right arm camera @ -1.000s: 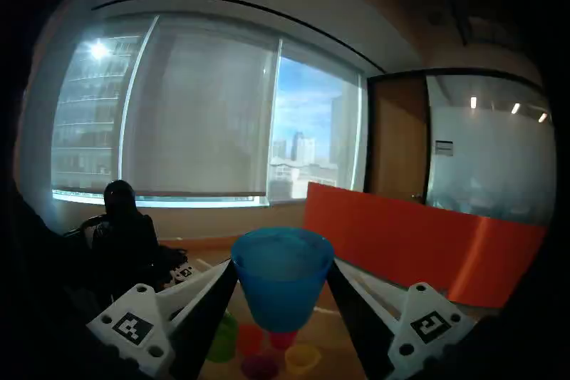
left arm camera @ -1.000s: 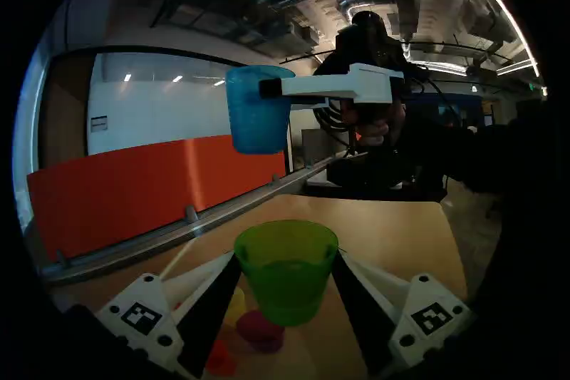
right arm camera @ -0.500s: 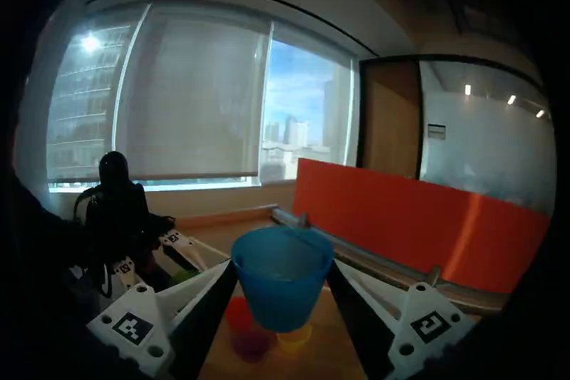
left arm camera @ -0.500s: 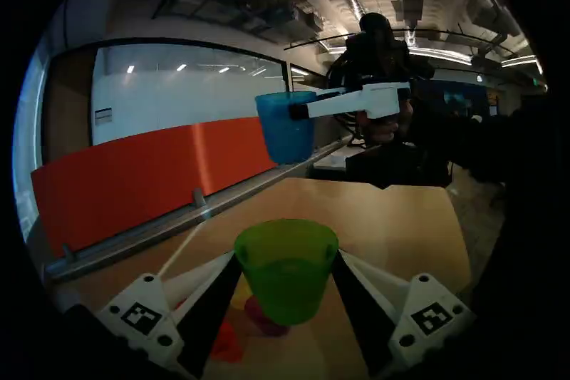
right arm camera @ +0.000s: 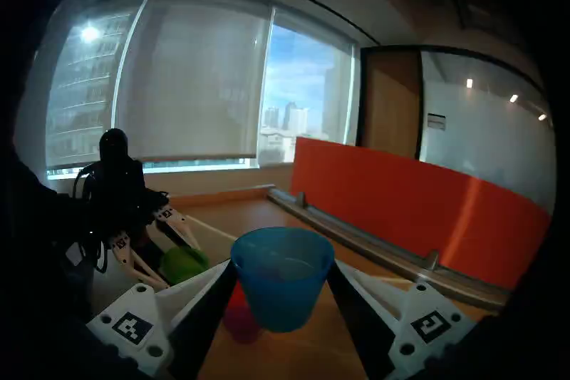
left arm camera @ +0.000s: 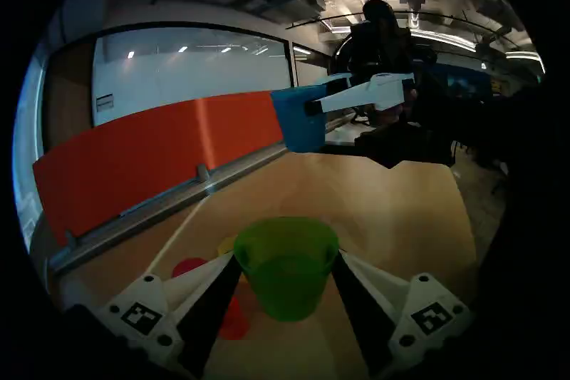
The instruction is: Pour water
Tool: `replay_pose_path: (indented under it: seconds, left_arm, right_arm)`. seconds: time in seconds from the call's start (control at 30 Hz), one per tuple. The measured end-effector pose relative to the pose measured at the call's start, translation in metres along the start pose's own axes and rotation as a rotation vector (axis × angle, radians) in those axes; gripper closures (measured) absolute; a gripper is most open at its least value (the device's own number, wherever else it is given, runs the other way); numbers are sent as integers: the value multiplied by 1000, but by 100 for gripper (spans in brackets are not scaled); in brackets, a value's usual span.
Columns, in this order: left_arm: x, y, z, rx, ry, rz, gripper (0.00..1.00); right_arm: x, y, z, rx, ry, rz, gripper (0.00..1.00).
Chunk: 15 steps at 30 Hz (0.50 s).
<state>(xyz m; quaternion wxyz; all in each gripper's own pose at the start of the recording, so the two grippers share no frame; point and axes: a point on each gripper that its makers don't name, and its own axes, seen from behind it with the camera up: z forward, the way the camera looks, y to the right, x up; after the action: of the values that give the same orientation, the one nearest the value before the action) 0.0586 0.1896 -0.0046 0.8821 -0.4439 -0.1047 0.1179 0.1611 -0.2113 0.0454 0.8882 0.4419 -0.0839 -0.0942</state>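
One green cup [left arm camera: 286,284], one blue cup [right arm camera: 282,291], two grippers [left arm camera: 285,262] [right arm camera: 282,267].

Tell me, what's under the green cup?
Below the green cup, held in the left claw, is the wooden table, with a red cup and a yellow cup peeking out beside it. The cup and claw cover the spot straight beneath.

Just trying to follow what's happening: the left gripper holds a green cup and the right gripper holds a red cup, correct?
Not quite. The right gripper holds a blue cup, not a red one; the right gripper view shows it. The left gripper does hold a green cup.
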Motion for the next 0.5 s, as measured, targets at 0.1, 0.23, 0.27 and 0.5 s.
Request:
replay_pose_path:
  seconds: [0.1,0.23,0.27,0.5]
  left_arm:
    - [-11,0,0,-2,-28,7,15]
    - [-24,1,2,-8,-65,14,15]
    - [-27,2,2,-10,-76,15,15]
    - [-51,4,2,-23,-149,37,15]
  right_arm:
    - [-12,1,3,1,-21,-6,10]
    - [-26,0,7,8,-44,-6,10]
    - [-30,0,8,9,-51,-4,10]
    - [-57,5,13,10,-95,19,10]
